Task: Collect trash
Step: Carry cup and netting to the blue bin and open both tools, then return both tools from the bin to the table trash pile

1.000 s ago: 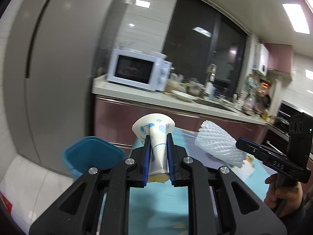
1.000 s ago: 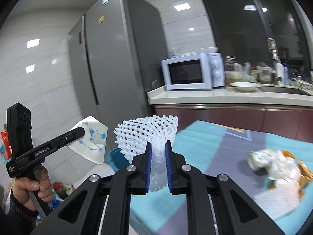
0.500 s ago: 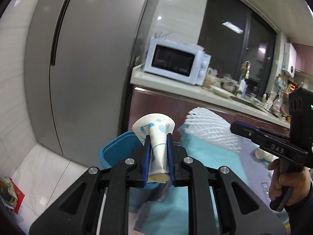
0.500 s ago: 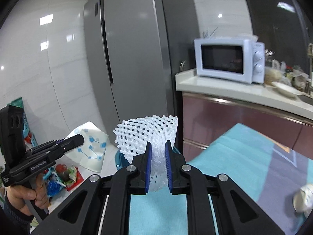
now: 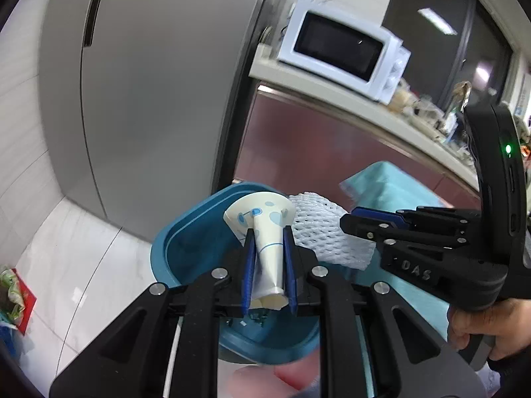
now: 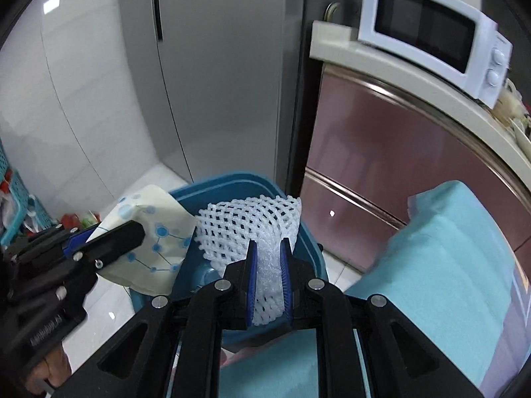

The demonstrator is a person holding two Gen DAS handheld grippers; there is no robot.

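Note:
My left gripper point(image 5: 268, 232) is shut on a flattened paper cup point(image 5: 265, 229) with blue dots, held over the open blue bin point(image 5: 189, 242) on the floor. My right gripper point(image 6: 268, 247) is shut on a white foam fruit net point(image 6: 249, 229), which hangs above the same blue bin point(image 6: 232, 184). In the left wrist view the right gripper point(image 5: 346, 224) comes in from the right with the foam net point(image 5: 318, 232) beside the cup. In the right wrist view the left gripper point(image 6: 139, 230) enters from the left, pinching the paper cup point(image 6: 156, 235).
A teal tablecloth point(image 6: 441, 265) covers the table at the right, next to the bin. Behind stand a grey fridge point(image 5: 149, 83), maroon cabinets point(image 6: 381, 152) and a white microwave point(image 5: 341, 53) on the counter. A teal basket point(image 6: 13, 195) and bags of clutter point(image 5: 13, 292) lie on the white floor at left.
Both grippers swung left off the table and down towards the floor; the blue bin now lies directly under the cup and foam net, much nearer. Both grips are unchanged.

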